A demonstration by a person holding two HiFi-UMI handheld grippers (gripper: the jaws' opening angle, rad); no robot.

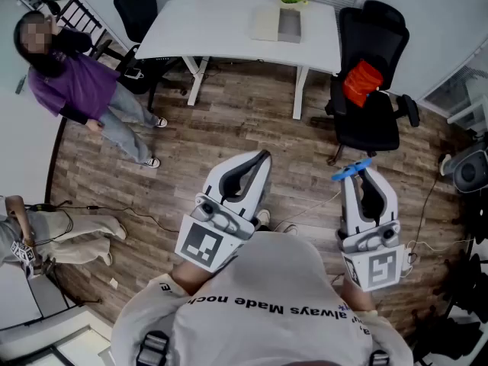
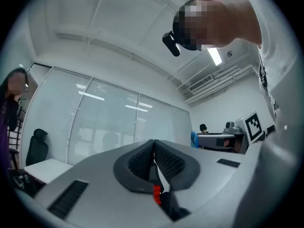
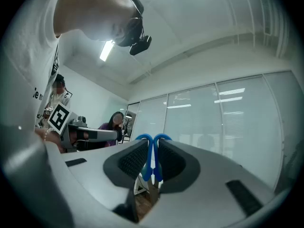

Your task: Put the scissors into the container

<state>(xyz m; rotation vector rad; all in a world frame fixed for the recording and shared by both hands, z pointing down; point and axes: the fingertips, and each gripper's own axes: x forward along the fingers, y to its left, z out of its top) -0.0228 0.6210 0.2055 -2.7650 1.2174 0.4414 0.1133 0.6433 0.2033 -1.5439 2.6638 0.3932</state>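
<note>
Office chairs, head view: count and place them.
2. Left chair off the left end of the white table; right chair beside its right end, holding a red bundle. Others may be hidden.

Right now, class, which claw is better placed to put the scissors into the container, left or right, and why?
Right. The right claw is shut on the blue scissors, whose handles show between its jaws. The left claw is shut and empty, so it would need a handover first.
</note>
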